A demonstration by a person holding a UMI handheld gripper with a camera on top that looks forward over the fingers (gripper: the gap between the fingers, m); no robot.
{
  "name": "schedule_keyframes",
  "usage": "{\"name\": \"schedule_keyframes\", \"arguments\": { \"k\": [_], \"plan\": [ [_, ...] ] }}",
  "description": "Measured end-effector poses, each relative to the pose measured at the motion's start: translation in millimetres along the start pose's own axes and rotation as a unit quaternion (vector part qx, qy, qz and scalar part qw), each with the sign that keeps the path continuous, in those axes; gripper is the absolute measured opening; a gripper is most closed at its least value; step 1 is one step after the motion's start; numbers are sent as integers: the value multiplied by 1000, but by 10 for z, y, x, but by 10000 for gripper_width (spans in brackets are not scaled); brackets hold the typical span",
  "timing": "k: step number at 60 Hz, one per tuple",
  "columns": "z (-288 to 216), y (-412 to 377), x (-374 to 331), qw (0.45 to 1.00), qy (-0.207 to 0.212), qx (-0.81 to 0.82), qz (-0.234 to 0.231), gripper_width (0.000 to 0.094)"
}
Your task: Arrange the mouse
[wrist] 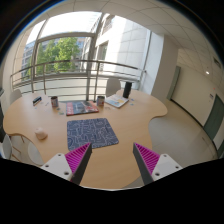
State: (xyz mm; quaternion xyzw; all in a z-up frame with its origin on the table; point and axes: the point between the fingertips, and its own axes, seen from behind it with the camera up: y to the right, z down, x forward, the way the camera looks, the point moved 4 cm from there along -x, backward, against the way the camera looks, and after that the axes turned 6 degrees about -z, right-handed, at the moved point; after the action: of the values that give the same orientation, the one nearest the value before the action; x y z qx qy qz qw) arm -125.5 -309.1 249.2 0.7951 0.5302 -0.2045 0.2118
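A blue-grey patterned mouse mat (92, 131) lies on the round wooden table (130, 125), just ahead of my left finger. A small rounded thing that looks like the mouse (41, 135) sits on the table to the left of the mat, apart from it. My gripper (112, 160) is open and empty above the table's near edge. Its pink-padded fingers (78, 158) stand wide apart with only bare tabletop between them.
Along the table's far side lie a book or magazine (80, 106), a cup (101, 99), papers or a laptop (117, 101) and two small dark things (55, 102). A chair (24, 150) stands at the left. Large windows with a railing (70, 70) are behind.
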Motion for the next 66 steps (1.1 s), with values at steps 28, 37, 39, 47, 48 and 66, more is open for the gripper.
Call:
{"name": "schedule_keyframes", "arguments": {
  "k": [28,37,39,47,48,66],
  "plan": [
    [993,-1349,-15,998,-62,18,4,850],
    [1212,-2294,256,995,-85,11,-57,852],
    [1202,-2482,353,994,-85,6,-70,852],
    [999,-3157,886,991,-61,-28,-111,853],
    [971,-3244,970,991,-58,-32,-117,854],
    [650,-4137,2317,982,-58,-77,-164,851]
  ]
}}
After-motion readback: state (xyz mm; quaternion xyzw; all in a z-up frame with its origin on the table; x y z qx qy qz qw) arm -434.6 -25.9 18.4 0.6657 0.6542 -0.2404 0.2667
